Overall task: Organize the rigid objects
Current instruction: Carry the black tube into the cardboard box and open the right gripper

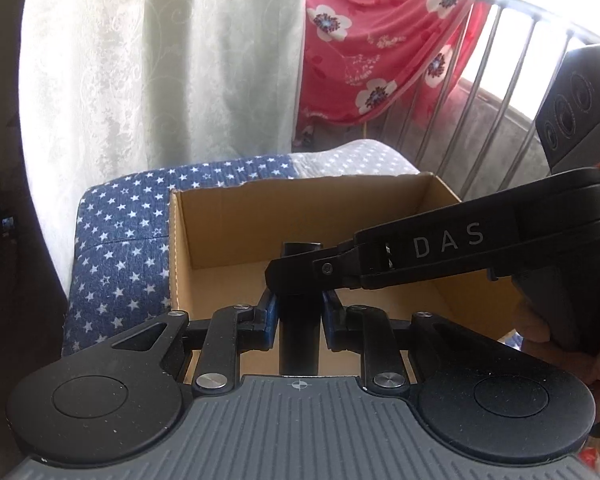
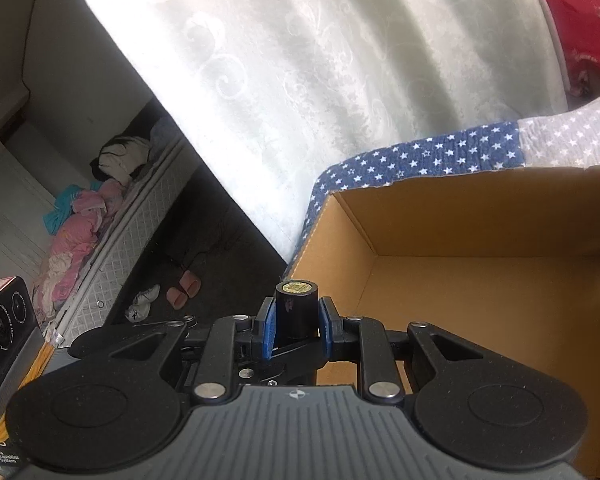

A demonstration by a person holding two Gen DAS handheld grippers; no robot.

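Both grippers, left gripper [image 1: 299, 312] and right gripper [image 2: 297, 322], clamped on 1 black cylinder [image 2: 297, 308], held above near edge of cardboard box [image 2: 480, 240]. Box apparently empty, so nothing stowed yet; lowering and release remaining.

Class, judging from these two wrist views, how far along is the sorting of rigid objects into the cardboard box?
Done: nothing visible; the cardboard box looks empty where visible. In hand: both the left tool and right tool clamp one black cylinder at the box. Left: releasing it inside; any other items are out of view.
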